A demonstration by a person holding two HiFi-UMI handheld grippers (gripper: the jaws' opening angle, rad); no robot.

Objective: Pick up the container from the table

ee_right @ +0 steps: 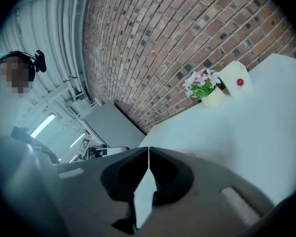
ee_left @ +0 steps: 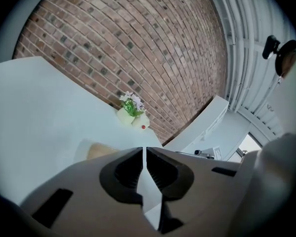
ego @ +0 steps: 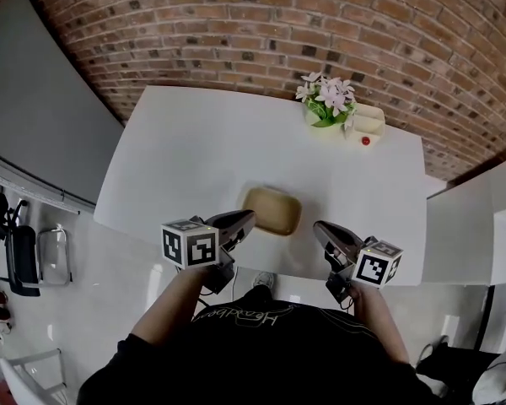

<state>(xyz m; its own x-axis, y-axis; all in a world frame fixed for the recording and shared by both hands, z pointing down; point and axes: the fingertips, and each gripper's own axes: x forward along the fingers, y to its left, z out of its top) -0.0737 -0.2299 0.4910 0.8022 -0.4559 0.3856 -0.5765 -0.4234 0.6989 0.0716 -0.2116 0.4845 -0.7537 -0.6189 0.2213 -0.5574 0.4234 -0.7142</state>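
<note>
A tan, rounded container (ego: 271, 209) lies on the white table (ego: 194, 159) near its front edge. My left gripper (ego: 246, 218) hangs just left of it, jaws shut with nothing between them. My right gripper (ego: 319, 227) is a short way right of the container, also shut and empty. In the left gripper view a corner of the container (ee_left: 99, 151) shows behind the closed left gripper (ee_left: 144, 150). In the right gripper view the closed right gripper (ee_right: 148, 151) hides the container.
A pot of pink flowers (ego: 327, 99) and a cream box with a red button (ego: 366, 123) stand at the table's far edge by the brick wall. A second white table (ego: 468, 226) adjoins on the right. Chairs (ego: 21, 251) stand on the floor at left.
</note>
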